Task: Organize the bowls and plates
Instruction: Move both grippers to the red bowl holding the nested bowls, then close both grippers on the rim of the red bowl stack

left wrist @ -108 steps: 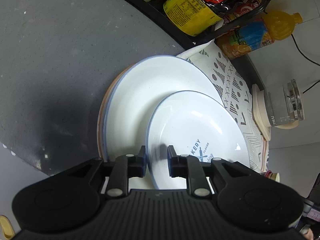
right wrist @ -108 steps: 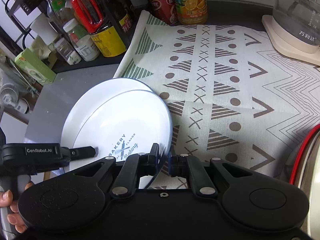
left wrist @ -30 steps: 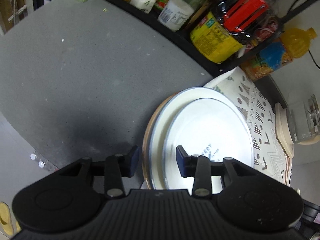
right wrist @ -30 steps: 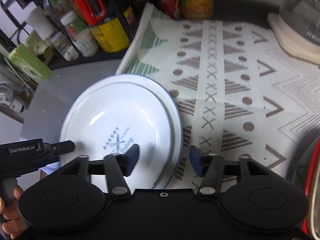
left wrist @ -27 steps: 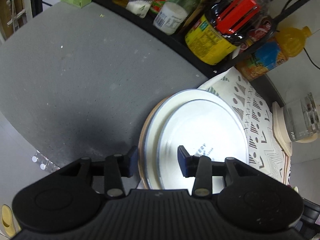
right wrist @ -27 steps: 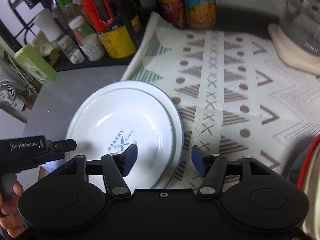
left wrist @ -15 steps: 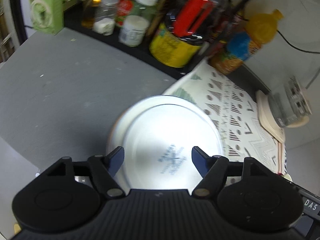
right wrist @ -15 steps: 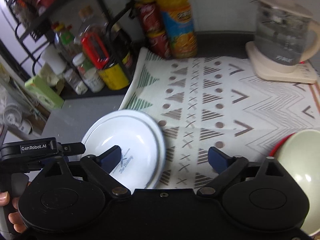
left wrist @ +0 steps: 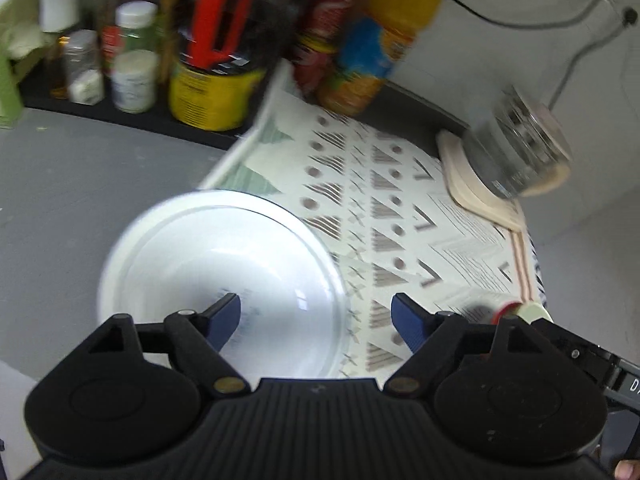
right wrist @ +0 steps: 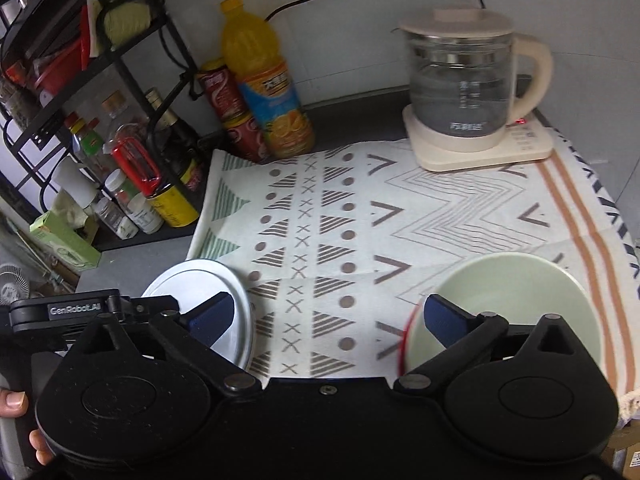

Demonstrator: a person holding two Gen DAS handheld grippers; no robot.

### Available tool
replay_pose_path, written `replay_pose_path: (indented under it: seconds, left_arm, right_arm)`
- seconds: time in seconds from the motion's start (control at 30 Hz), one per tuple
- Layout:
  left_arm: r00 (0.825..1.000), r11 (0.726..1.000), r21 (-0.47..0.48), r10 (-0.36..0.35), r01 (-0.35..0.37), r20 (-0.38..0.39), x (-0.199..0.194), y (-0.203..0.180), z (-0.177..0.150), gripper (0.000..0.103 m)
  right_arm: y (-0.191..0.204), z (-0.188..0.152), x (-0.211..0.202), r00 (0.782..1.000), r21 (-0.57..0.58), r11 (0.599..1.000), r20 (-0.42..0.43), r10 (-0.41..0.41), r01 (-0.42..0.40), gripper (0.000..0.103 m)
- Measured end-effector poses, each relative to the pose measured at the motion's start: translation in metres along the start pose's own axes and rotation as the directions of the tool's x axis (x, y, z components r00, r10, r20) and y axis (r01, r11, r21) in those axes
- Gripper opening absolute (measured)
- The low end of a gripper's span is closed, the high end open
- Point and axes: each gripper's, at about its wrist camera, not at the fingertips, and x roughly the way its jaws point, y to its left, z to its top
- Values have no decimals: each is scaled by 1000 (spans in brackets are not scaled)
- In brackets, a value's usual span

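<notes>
A stack of white plates lies flat on the grey counter, its right edge over the patterned cloth; the stack shows smaller in the right wrist view. My left gripper hangs above the stack's near right side, jaws still opening, nothing between them. My right gripper is raised over the cloth, jaws opening wide and empty. A pale green bowl with a red outer rim sits on the cloth behind the right finger. The left gripper's body shows at the left.
A black rack with bottles and jars lines the left. An orange juice bottle and red cans stand at the back. A glass kettle on its cream base occupies the back right. A person's fingers hold the left gripper.
Both grippers let go of the top plate, which now rests flat on the stack. Both opened wide, rose and drew back; the view swung right and the green bowl came into sight.
</notes>
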Motion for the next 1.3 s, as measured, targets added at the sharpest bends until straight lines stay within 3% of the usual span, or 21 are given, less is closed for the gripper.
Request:
replay_pose_path:
  seconds: [0.43, 0.93, 1.17, 1.3]
  left_arm:
    - [996, 994, 98, -48, 55, -71, 28, -64, -5, 85]
    - [988, 983, 154, -76, 96, -134, 63, -124, -22, 85]
    - [984, 978, 187, -58, 90, -169, 78, -149, -37, 85]
    - [981, 982, 179, -32, 67, -193, 90, -157, -48, 85]
  right_arm:
    - [-53, -8, -19, 996, 78, 993, 20, -87, 85, 103]
    - [-110, -13, -20, 983, 140, 973, -26, -184, 186, 102]
    - [-133, -25, -8, 981, 179, 966, -89, -173, 186, 101]
    - [-141, -37, 3, 977, 162, 969, -138, -165, 187, 95]
